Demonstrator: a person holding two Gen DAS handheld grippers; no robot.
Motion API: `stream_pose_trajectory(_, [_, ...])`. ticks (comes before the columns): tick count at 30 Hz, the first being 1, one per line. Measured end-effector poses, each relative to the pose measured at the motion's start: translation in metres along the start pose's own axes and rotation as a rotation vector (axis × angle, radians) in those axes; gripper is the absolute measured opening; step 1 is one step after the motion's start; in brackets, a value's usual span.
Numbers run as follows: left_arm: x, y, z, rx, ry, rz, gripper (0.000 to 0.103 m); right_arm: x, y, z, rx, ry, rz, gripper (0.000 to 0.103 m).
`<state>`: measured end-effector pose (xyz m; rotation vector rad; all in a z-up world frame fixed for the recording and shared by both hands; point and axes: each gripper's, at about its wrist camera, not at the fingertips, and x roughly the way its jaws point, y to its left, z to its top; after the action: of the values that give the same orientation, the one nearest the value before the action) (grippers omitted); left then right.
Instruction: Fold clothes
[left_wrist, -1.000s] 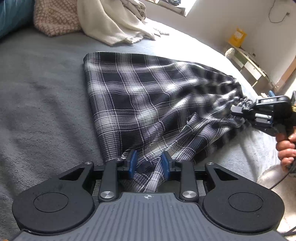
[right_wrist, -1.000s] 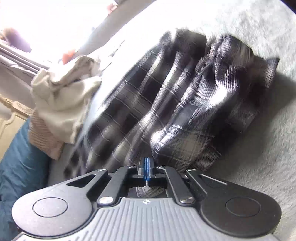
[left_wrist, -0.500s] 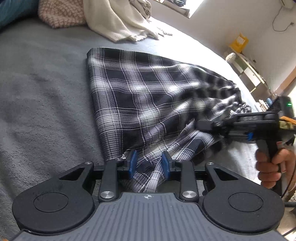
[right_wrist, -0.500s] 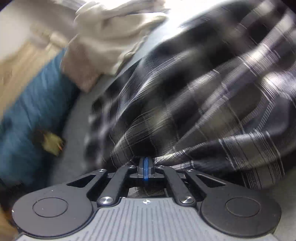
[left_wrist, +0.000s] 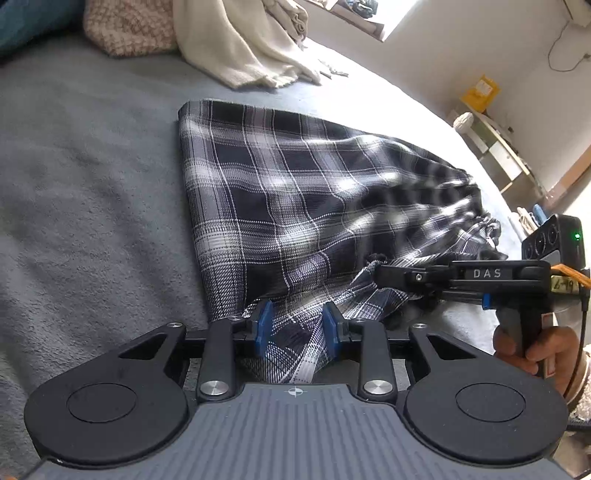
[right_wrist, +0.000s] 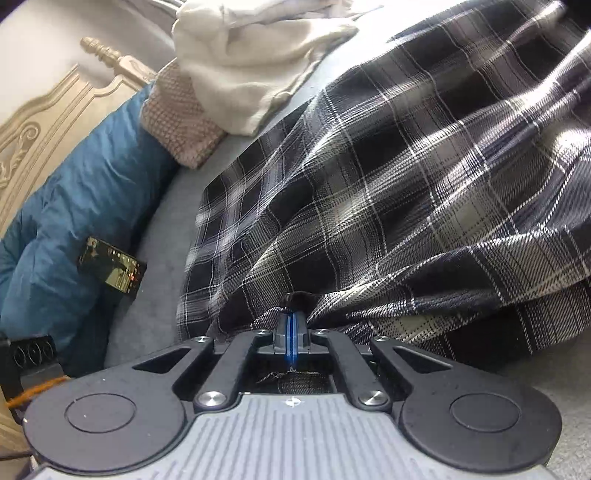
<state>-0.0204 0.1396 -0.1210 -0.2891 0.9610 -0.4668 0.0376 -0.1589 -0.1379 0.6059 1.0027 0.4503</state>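
Note:
A black-and-white plaid garment (left_wrist: 295, 192) lies spread on the grey bedcover (left_wrist: 92, 184), its far left corner flat and its right side gathered in folds. My left gripper (left_wrist: 297, 328) grips a bunched edge of it at the near side, cloth filling the gap between the blue pads. My right gripper (left_wrist: 376, 269), held by a person's hand (left_wrist: 535, 350), comes in from the right just above that edge. In the right wrist view the right gripper (right_wrist: 291, 325) is shut, pinching a fold of the plaid garment (right_wrist: 388, 177), which drapes away from it.
A cream blanket (left_wrist: 240, 44) and a pink knitted cushion (left_wrist: 125, 26) lie at the head of the bed. A blue pillow (right_wrist: 74, 206) with a phone (right_wrist: 110, 273) on it rests by the carved headboard (right_wrist: 44, 107). A low shelf (left_wrist: 498, 144) stands beside the bed.
The right gripper has swung left and lower with its pinched fold, ending close to the left gripper, and it has rolled. The left gripper stayed put with its hold.

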Motion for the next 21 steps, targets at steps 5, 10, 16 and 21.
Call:
stream_pose_trajectory(5, [-0.014,-0.009,0.004,0.055,-0.044,0.038,0.031,-0.020,-0.006,-0.019,-0.038,-0.004,-0.015,0.000])
stream_pose_trajectory(10, [-0.017,-0.009,0.009,0.048,-0.069,0.044,0.032,-0.021,-0.003,-0.026,-0.095,-0.013,-0.037,0.000])
stream_pose_trajectory(16, [-0.008,-0.014,0.011,0.057,-0.047,0.064,0.032,-0.016,0.005,-0.028,-0.142,-0.021,-0.060,0.000])
stream_pose_trajectory(21, [-0.005,-0.014,0.009,0.058,-0.039,0.071,0.032,-0.014,0.005,-0.028,-0.143,-0.020,-0.059,0.000])
